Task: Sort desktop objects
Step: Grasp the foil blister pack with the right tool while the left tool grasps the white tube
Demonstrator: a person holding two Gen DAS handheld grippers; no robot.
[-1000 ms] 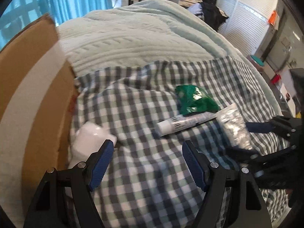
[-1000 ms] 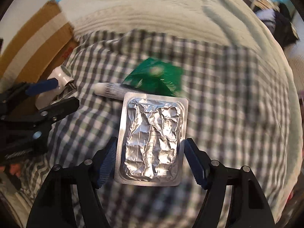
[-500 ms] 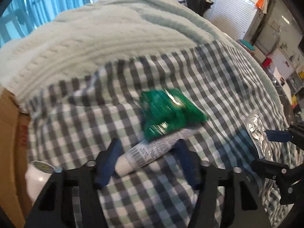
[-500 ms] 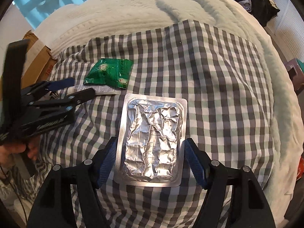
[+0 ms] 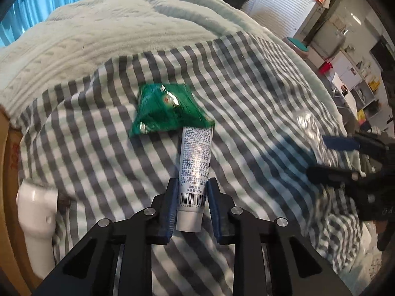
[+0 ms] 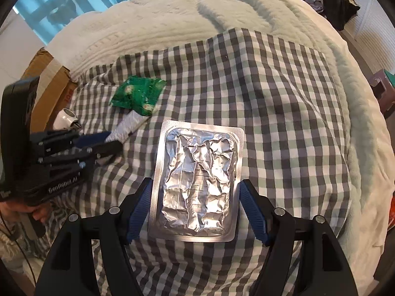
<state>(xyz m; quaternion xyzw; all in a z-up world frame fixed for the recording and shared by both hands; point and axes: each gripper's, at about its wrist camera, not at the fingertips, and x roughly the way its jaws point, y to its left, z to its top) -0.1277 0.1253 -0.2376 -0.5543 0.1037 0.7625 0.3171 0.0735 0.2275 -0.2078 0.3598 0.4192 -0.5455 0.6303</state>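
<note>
A white tube (image 5: 195,162) with a barcode lies on the checked cloth (image 5: 93,148), its far end under a green packet (image 5: 167,109). My left gripper (image 5: 191,192) is closing around the tube's cap end, and its blue pads touch both sides. In the right wrist view the left gripper (image 6: 108,140) sits low at the left over the tube (image 6: 128,125), beside the green packet (image 6: 138,93). My right gripper (image 6: 195,197) is shut on a silver foil blister pack (image 6: 197,182), held above the cloth. The right gripper (image 5: 330,155) also shows at the far right of the left wrist view.
A white plastic bottle-like object (image 5: 37,212) lies at the cloth's left edge beside a cardboard box (image 5: 7,172). A pale green knitted blanket (image 5: 111,24) covers the bed beyond the cloth. Room furniture stands past the bed's right side. A hand (image 6: 29,212) holds the left gripper.
My left gripper moved from the white bottle over to the tube and narrowed around its cap end. The right gripper lifted the blister pack away to the right and kept its grip.
</note>
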